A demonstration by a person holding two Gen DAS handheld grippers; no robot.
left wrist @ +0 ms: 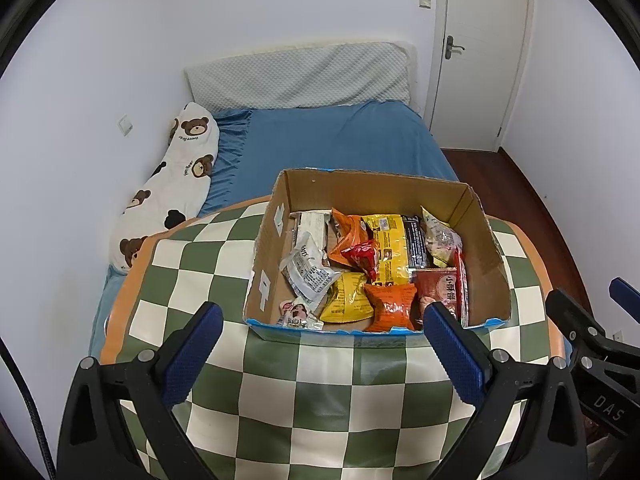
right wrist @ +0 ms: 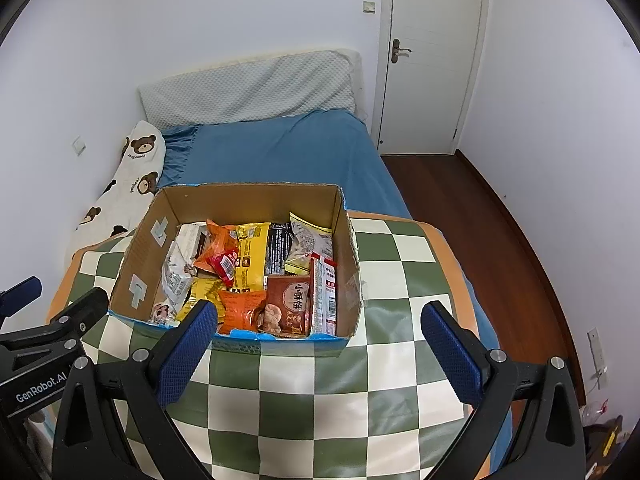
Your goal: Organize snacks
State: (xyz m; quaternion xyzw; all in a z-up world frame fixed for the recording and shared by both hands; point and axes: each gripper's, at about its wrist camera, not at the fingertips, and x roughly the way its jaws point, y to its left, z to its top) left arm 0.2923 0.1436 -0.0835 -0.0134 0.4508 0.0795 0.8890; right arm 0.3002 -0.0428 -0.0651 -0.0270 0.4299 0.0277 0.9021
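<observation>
Left gripper [left wrist: 320, 344] and right gripper [right wrist: 320, 344] both gape wide, holding nothing, just short of the box [left wrist: 482, 248] on the checkered cloth [left wrist: 320, 400]; snacks [left wrist: 374, 264] fill it.

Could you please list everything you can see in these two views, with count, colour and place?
cardboard box: one, brown, open-topped, on the checked cloth
snack packets: about ten, yellow, orange, red, white, black, all inside the box
checked cloth: one, green and cream, orange border, under the box
bed: one, blue sheet, behind the cloth
bear pillow: one, white with brown bears, bed's left side
door: one, white, closed, far right
left gripper: jaws open, empty
right gripper: jaws open, empty
</observation>
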